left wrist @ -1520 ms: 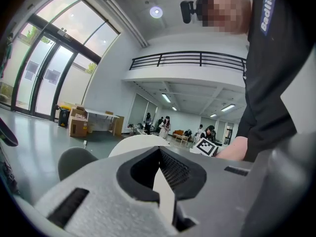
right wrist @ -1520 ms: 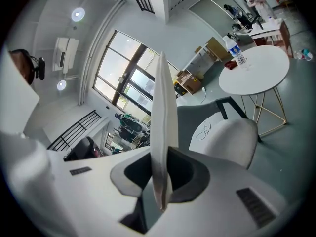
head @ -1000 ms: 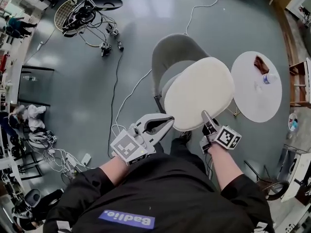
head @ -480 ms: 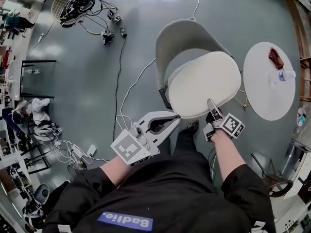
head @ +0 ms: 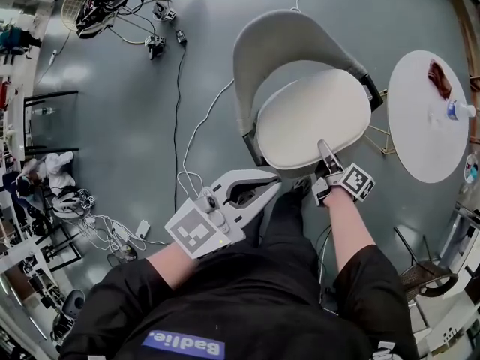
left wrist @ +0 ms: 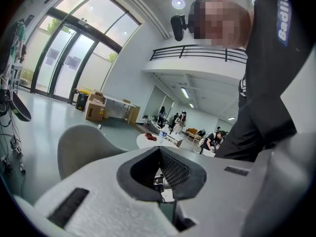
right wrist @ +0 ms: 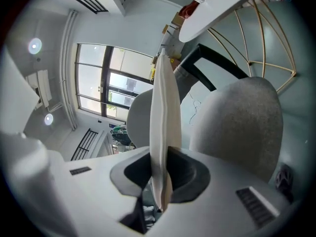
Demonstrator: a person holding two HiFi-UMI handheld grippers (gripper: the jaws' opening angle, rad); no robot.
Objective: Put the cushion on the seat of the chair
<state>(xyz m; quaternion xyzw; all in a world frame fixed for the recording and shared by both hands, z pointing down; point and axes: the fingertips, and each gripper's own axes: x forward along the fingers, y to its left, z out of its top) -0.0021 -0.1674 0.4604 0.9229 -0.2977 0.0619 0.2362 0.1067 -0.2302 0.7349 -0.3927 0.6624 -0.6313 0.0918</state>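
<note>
The cushion is a round, flat pad in a matte cream fabric. It lies over the seat of the chair just above the middle of the head view and covers nearly all of the seat. The chair is a smooth grey shell whose curved back wraps round the cushion's upper and left sides.

The right gripper, pale grey plastic with a black-and-white marker cube behind it, is clamped on the cushion's lower rim. In the right gripper view the cushion shows edge-on as a thin cream slab with a seam down it, pinched between the dark hollowed pads of the right gripper. To the right of it is a rounded, felt-like grey surface, apart from the cushion at this near edge.

The left gripper sits just below and left of the cushion's rim. Its jaws are together at the tips, leaving an oval loop behind them. The left gripper view shows nothing between the ribbed dark pads of the left gripper.

At the right edge of the head view stands a round white table with a clear bottle on it. Thin cables trail over the glossy grey-green floor.
</note>
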